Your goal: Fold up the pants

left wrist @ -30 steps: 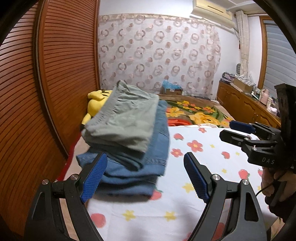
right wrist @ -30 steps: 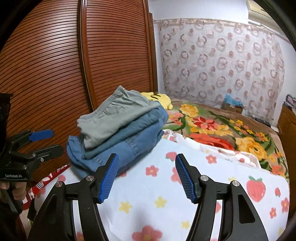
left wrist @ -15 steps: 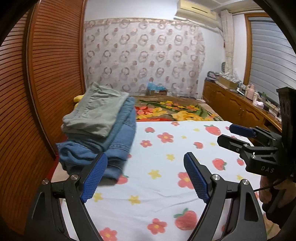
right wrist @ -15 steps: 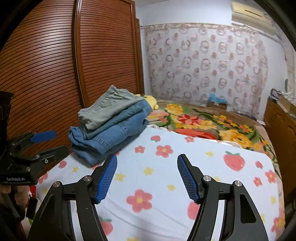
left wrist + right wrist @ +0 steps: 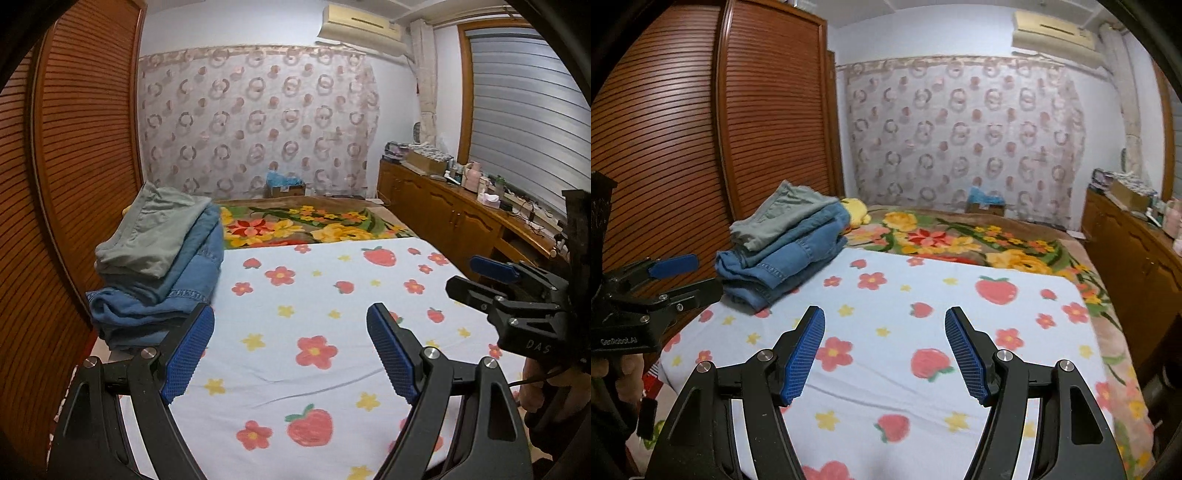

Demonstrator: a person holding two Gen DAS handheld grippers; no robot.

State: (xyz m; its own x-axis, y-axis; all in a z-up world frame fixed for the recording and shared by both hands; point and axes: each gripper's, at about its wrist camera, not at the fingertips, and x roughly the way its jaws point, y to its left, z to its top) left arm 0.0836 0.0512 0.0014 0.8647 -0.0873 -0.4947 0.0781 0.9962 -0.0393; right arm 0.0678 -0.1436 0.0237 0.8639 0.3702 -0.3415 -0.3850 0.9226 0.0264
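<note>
Denim and grey-green pants sit folded in a stack at the bed's far left corner by the wardrobe, clearing the sheet, left gripper and right gripper open, empty.

Two grippers show: the left gripper at the lower centre, the right gripper likewise. One stack of folded pants, at the left, holds one grey-green pair over blue denim. One air conditioner hangs at the top.

free: printed sheet middle, bare | obstacle: folded pants stack far left, against wardrobe
</note>
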